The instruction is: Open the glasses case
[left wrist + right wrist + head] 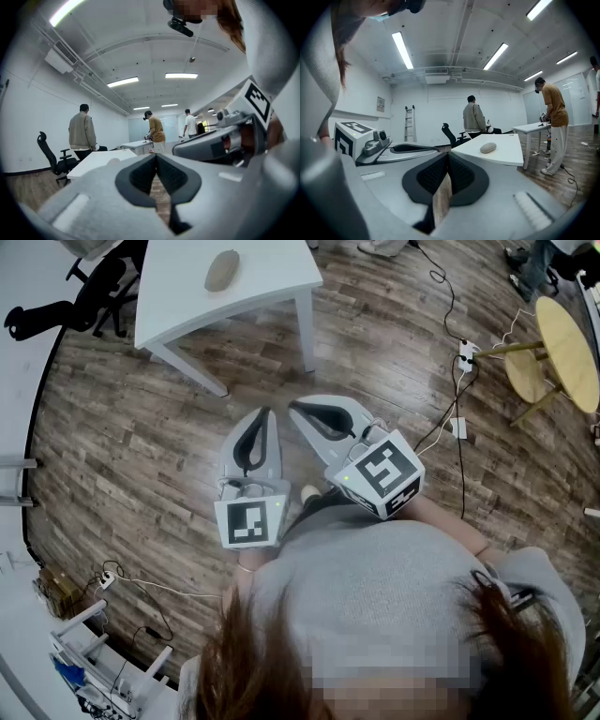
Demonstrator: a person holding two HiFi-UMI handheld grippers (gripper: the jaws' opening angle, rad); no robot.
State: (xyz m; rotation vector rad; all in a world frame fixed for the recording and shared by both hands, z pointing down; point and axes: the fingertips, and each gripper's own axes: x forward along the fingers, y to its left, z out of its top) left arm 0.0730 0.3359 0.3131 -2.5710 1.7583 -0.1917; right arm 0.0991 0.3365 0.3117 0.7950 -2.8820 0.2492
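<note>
The glasses case [222, 270] is a beige oval pouch lying shut on the white table [272, 277] ahead of me; the right gripper view shows the case [488, 148] on the tabletop too. My left gripper [265, 413] and right gripper [292, 407] hang side by side over the wooden floor, well short of the table. Both point toward it. The jaws of each are shut with nothing between them, as the left gripper [156, 155] and the right gripper [448, 154] show in their own views.
A black office chair [94, 292] stands left of the table. A round wooden table [567, 338] and a power strip with cables [464, 357] are to the right. Three people [82, 133] stand further back in the room, and a ladder [408, 123] leans at the far wall.
</note>
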